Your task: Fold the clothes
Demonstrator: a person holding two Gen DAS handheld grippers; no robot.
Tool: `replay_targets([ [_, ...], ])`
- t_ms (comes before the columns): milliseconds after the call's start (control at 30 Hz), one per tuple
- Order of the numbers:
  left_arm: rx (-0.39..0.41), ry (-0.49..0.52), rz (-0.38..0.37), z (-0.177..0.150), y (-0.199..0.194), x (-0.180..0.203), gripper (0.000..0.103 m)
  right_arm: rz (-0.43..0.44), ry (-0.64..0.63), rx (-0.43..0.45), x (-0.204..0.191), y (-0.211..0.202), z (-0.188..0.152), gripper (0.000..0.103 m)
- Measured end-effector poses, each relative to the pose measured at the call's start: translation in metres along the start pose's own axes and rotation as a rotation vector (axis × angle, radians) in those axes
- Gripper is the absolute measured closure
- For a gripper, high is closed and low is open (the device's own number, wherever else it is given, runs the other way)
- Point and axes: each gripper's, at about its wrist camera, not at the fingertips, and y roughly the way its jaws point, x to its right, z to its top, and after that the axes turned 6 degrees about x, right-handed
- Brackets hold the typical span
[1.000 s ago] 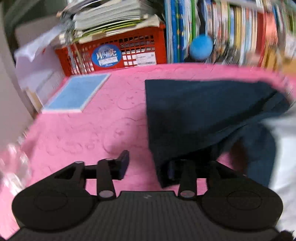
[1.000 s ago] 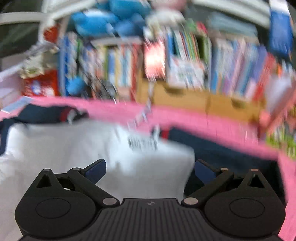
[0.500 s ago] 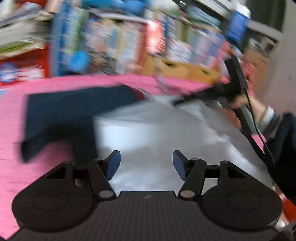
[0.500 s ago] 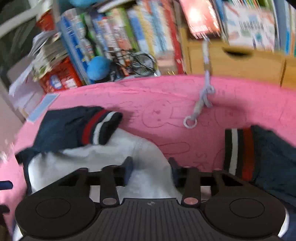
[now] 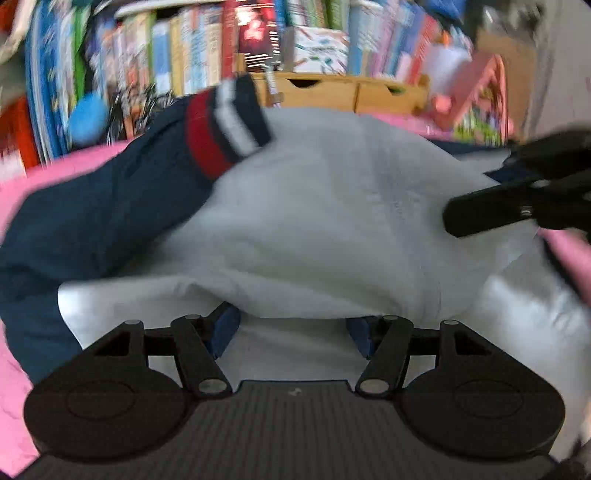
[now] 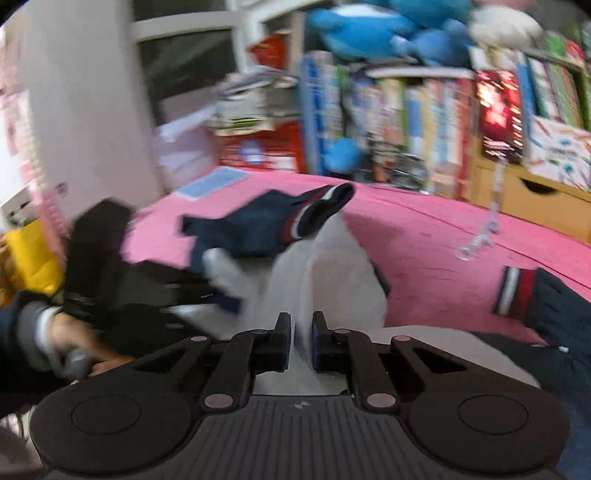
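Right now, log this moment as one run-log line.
stage: fold underway | right gripper: shut on white fabric of garment | left gripper: open under white fold | surface: pink cover

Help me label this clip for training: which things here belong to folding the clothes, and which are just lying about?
Part of the job:
- white garment with navy sleeves and red-white striped cuffs
- right gripper, shut on its white cloth
- left gripper, open

Lying about:
- pink embossed table cover
- shelved books
- red plastic basket
- blue plush toys

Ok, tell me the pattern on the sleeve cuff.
The cuff has red, white and navy stripes, clearest in the left wrist view.
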Motion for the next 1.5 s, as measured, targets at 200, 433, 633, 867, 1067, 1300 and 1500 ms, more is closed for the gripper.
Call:
replay_targets([
  [200, 0.003, -0.034, -0.062, -0.009, -0.055, -0.024, 0.040, -0.019, -0.166, -0.055, -0.033, 0.002, -0.035, 0.089],
  [433, 0.249, 0.047, -0.054, 0.038, -0.115, -0.016, 0.014, -0.090, -0.415, -0.070, -0.086, 0.009, -0.070, 0.078],
  [633, 0.240, 0.196, -0.049, 0.073, -0.047, 0.040, 0.013, -0.173, -0.598, -0.071, -0.109, 0.017, -0.089, 0.076],
  [867, 0.060, 0.095, 0.032, 0.020, -0.015, 0.012, 0.023, -0.073, -0.506, -0.083, -0.092, -0.023, -0.081, 0.063],
  [1067, 0.059, 0.098, 0.081, -0.015, -0.036, 0.013, 0.023, -0.170, -0.229, 0.067, -0.036, -0.049, -0.020, 0.028],
  [1300, 0.096, 0.099, 0.112, -0.030, -0.053, 0.016, 0.023, -0.303, -0.115, -0.080, 0.029, 0.019, 0.008, 0.041],
  [1500, 0.101, 0.054, 0.116, -0.047, -0.065, 0.004, 0.014, -0.487, -0.138, -0.219, 0.048, -0.020, -0.051, 0.045],
])
